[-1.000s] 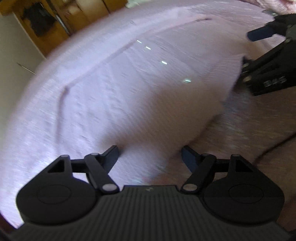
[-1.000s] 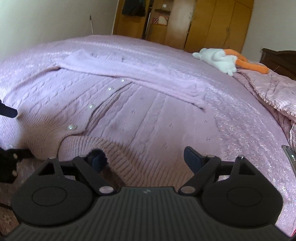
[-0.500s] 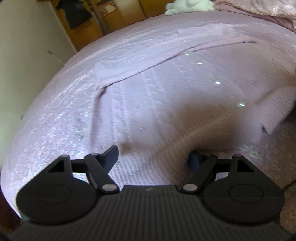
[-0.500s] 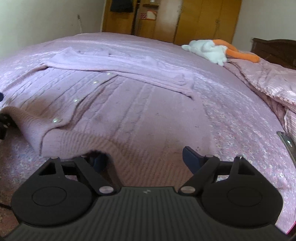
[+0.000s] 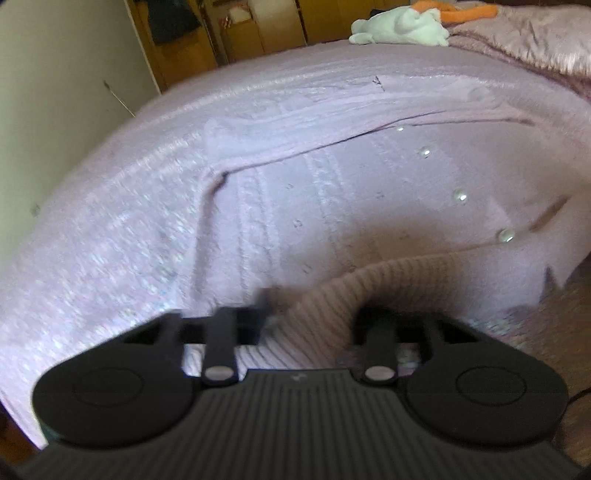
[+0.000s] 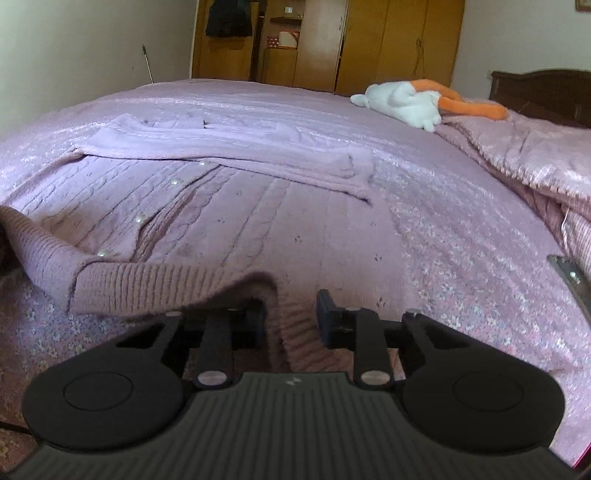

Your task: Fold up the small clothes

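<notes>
A lilac knitted cardigan (image 5: 332, 192) with pearl buttons lies spread front-up on the bed, its sleeves folded across the chest; it also shows in the right wrist view (image 6: 258, 206). My left gripper (image 5: 314, 310) has closed in on the ribbed hem (image 5: 369, 288), which bunches up between its fingers. My right gripper (image 6: 290, 314) pinches the ribbed hem (image 6: 147, 288) at its own corner, and the hem is lifted off the bed.
A pink bedspread (image 6: 461, 240) covers the bed. A white and orange plush toy (image 6: 406, 101) lies at the far side, also in the left wrist view (image 5: 402, 27). Wooden wardrobes (image 6: 369, 40) stand behind. A rumpled pink blanket (image 6: 535, 155) lies at the right.
Both grippers have narrowed onto the cardigan's bottom hem and raised it. The left view has swung from the hem's right corner toward its left part.
</notes>
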The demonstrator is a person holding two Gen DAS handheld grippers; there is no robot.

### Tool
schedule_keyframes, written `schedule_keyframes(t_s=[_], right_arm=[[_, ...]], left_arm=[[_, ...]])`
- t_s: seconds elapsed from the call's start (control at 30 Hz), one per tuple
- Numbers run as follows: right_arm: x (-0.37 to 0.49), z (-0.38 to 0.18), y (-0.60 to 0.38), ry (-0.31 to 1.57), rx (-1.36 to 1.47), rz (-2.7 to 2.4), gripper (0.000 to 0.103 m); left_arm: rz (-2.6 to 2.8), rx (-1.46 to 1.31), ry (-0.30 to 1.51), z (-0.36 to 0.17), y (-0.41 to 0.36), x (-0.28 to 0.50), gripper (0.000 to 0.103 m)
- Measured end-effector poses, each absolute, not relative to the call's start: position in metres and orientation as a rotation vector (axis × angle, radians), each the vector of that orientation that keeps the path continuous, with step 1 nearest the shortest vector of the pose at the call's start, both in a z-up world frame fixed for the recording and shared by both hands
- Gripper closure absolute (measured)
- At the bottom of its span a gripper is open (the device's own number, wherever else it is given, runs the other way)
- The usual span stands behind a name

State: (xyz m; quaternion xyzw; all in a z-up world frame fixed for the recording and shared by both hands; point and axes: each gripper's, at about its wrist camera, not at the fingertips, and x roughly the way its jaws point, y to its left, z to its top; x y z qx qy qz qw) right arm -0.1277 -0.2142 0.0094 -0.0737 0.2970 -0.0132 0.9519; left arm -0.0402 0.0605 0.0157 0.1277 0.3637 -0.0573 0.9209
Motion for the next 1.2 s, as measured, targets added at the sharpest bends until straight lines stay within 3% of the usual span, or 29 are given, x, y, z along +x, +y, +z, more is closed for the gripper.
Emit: schedule_keyframes(t_s=[0.07,0.13,0.47,0.8,1.2], right_arm=[[-0.126,0.013,-0.212,0.590,-0.162,-0.023,0.084],[-0.124,0.018,-0.212,0.568,-0.155,-0.027,0.085],[-0.109,0.046,-0.217,0.436,-0.099,-0.056,0.094],[-0.071,0.085,-0.220,0.321,-0.120,-0.066,0.095],[0.032,0.114,-0.221,0.236,-0.146,-0.098,0.095]], left_arm=[[-0.095,0.223,0.774,0.019,0.062,-0.039,0.088],[-0.098,0.197,0.774,0.024,0.065,-0.037,0.090],[-0.090,0.095,0.680,0.059,0.069,-0.024,0.092],[-0.072,0.096,0.557,0.094,0.059,-0.005,0.092],[-0.028,0.084,0.489,0.124,0.045,0.076,0.093]])
